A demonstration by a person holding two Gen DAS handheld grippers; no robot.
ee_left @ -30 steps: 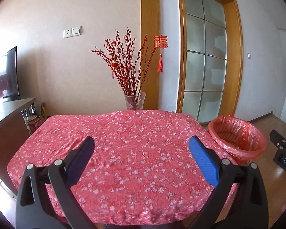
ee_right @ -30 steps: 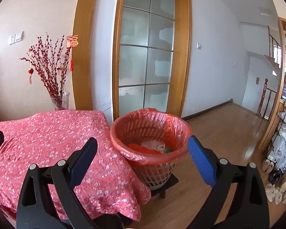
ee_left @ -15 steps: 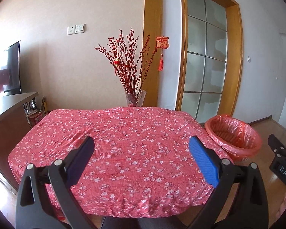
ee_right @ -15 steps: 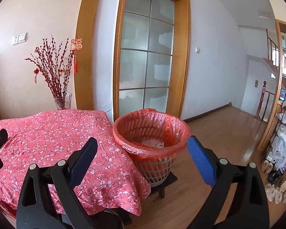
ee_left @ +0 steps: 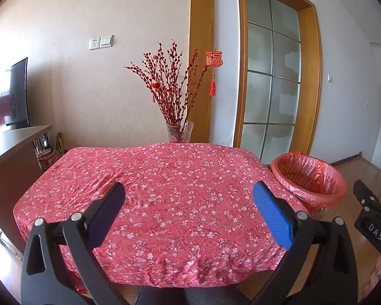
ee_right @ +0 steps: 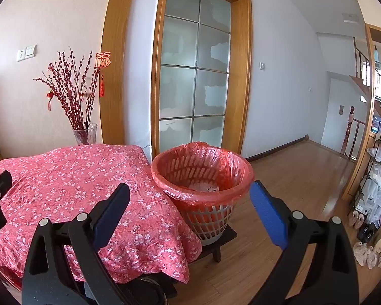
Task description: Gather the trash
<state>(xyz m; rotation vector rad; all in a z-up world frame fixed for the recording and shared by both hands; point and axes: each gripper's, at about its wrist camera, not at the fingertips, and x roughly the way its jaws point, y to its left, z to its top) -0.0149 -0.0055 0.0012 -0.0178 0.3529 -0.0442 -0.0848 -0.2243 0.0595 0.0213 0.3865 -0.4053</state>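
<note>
A waste basket with a red liner [ee_right: 203, 175] stands on a low dark stool to the right of the table; white scraps lie inside it. It also shows in the left wrist view [ee_left: 310, 178]. A table with a red flowered cloth [ee_left: 165, 183] fills the left wrist view and shows in the right wrist view [ee_right: 71, 183]. I see no trash on the cloth. My left gripper [ee_left: 189, 212] is open and empty above the table's near edge. My right gripper [ee_right: 189, 212] is open and empty, near the basket's front.
A glass vase of red branches [ee_left: 179, 132] stands at the table's far edge. A wooden cabinet [ee_left: 10, 152] is on the left. A glass-panelled door [ee_right: 195, 81] is behind the basket. Wooden floor [ee_right: 292, 172] stretches right toward cluttered shelves [ee_right: 378, 178].
Both grippers have pulled back from the table and basket, so more of each shows and the basket's contents sit lower in view. Both stay open and empty.
</note>
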